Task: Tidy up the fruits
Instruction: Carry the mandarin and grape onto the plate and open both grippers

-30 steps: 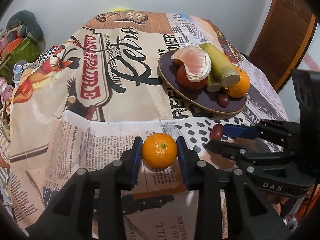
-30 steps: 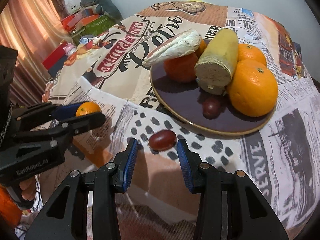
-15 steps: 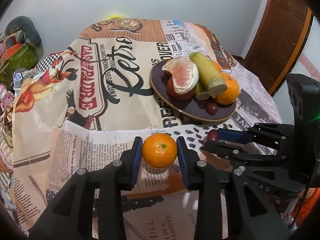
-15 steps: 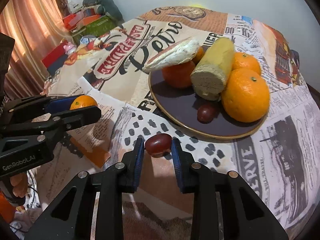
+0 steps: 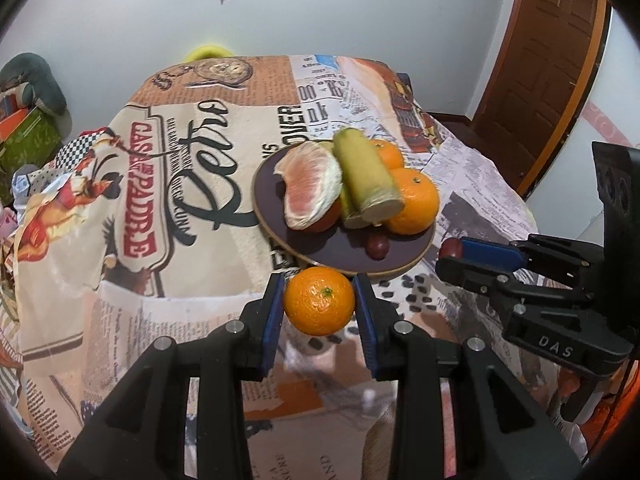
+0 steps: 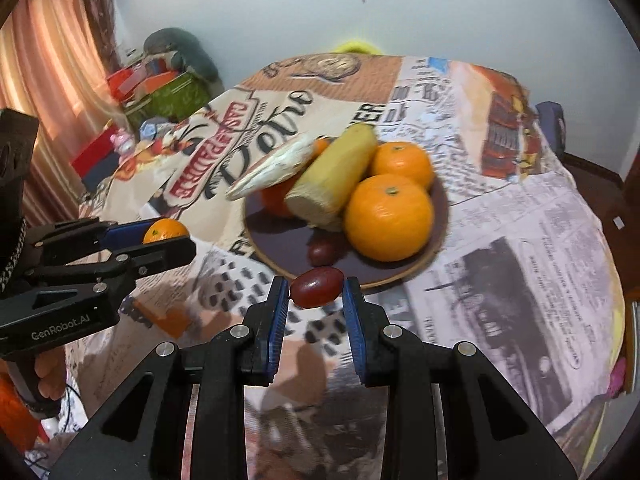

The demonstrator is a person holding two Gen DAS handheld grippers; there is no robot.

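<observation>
My left gripper (image 5: 319, 306) is shut on a small orange mandarin (image 5: 319, 305) and holds it above the cloth, just before the near rim of the dark plate (image 5: 304, 246). My right gripper (image 6: 316, 294) is shut on a red grape (image 6: 317, 292), also lifted near the plate's (image 6: 276, 240) front rim. The plate holds a pomelo wedge (image 5: 310, 184), a banana piece (image 5: 366, 178), oranges (image 5: 412, 200) and another grape (image 5: 377, 244). The right gripper shows in the left wrist view (image 5: 452, 258), the left in the right wrist view (image 6: 168, 240).
The table is covered by a printed newspaper-style cloth (image 5: 172, 184). Boxes and clutter (image 6: 160, 92) stand off the table's left side. A wooden door (image 5: 560, 64) is at the right, a curtain (image 6: 52, 60) at the left.
The right gripper closed on the red grape and lifted it. Both grippers rose and moved toward the plate with their fruit.
</observation>
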